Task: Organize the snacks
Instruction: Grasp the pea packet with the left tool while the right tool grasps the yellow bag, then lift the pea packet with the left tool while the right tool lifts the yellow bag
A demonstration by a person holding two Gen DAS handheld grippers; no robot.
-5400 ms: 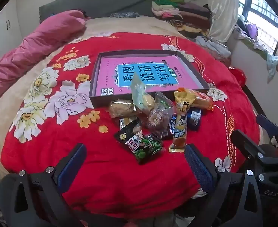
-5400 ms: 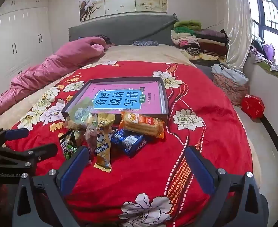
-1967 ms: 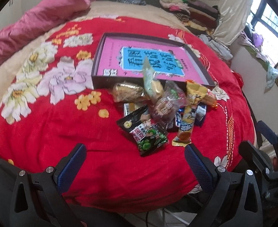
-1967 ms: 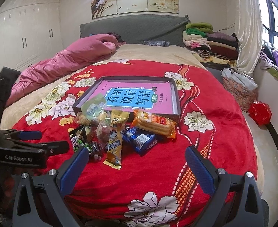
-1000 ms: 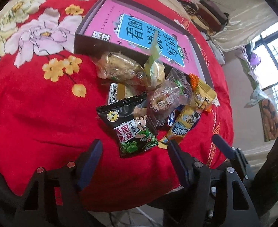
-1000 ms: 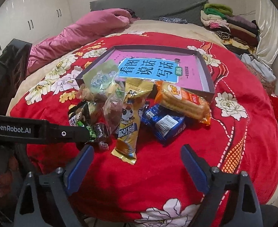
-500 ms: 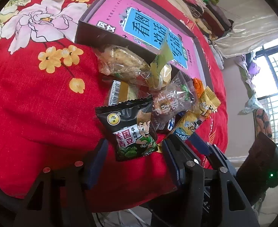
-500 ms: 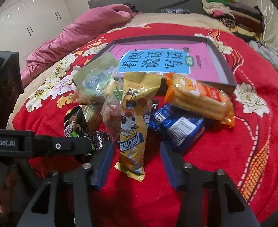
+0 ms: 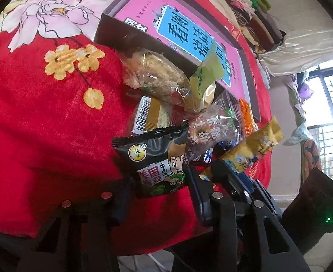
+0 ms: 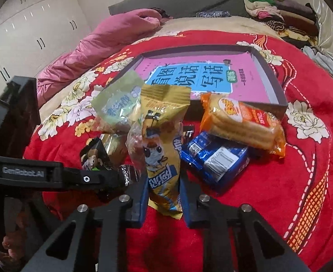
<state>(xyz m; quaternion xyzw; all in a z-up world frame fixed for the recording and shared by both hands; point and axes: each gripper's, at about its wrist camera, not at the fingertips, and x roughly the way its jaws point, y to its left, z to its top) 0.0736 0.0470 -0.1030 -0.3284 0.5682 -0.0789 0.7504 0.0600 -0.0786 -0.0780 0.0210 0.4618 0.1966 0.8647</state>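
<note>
A pile of snack packets lies on the red flowered bedspread point(image 9: 41, 122) in front of a dark shallow box point(image 9: 130, 38) that holds a pink book. My left gripper point(image 9: 160, 195) has the black green-pea packet point(image 9: 157, 158) between its jaws. They are closing, and the blue pads touch the packet's lower sides. My right gripper point(image 10: 164, 199) is shut on the lower end of the long yellow snack packet point(image 10: 164, 147), which stands up between the fingers. In the left wrist view the yellow packet point(image 9: 252, 151) sits just right of the black one.
An orange biscuit pack point(image 10: 241, 122) and a blue packet point(image 10: 214, 158) lie right of the yellow one. A green packet point(image 10: 118, 104) and clear-wrapped pastries point(image 9: 153, 74) lean against the box point(image 10: 268, 74). A pink quilt point(image 10: 112, 36) and folded clothes point(image 10: 280, 15) lie behind.
Both grippers came down close to the pile and their jaws drew together. The right one closed on the yellow packet, the left one around the black packet.
</note>
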